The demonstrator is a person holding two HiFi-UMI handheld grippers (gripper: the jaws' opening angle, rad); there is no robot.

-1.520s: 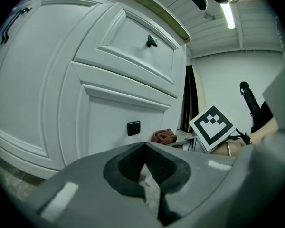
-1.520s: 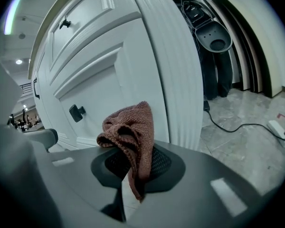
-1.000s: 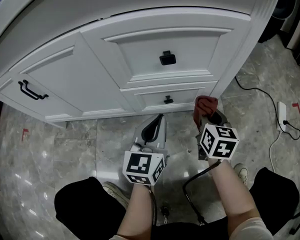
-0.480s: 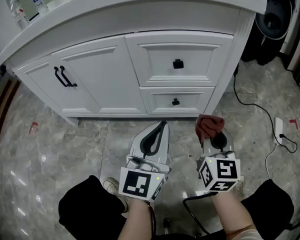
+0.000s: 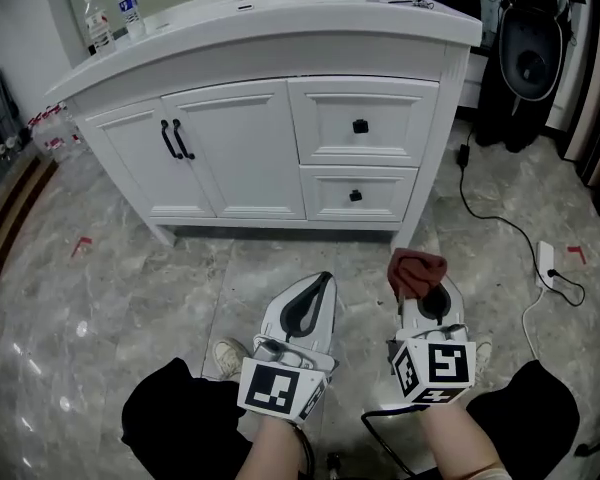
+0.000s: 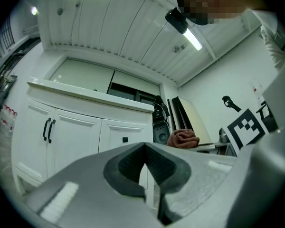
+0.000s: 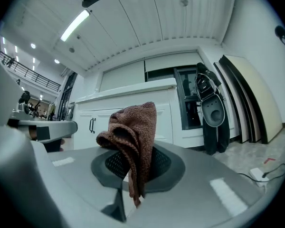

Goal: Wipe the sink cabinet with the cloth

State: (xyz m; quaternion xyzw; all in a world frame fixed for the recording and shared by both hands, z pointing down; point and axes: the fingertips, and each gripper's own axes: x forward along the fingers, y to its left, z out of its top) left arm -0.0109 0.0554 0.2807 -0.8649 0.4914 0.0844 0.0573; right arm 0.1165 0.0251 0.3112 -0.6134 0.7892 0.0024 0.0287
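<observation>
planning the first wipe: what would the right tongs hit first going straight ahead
Likely the sink cabinet, around its lower drawer near the right end, with only floor between. The cloth clamped in the right tongs would touch first.

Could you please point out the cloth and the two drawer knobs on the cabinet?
cloth (image 5: 416, 270): head view, on its bunched top.
top drawer knob (image 5: 360, 125): head view, on the knob's black face.
lower drawer knob (image 5: 355, 195): head view, on the knob's black face.

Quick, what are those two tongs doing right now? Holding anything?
Left tongs: closed, holding nothing.
Right tongs: closed on the reddish-brown cloth.
</observation>
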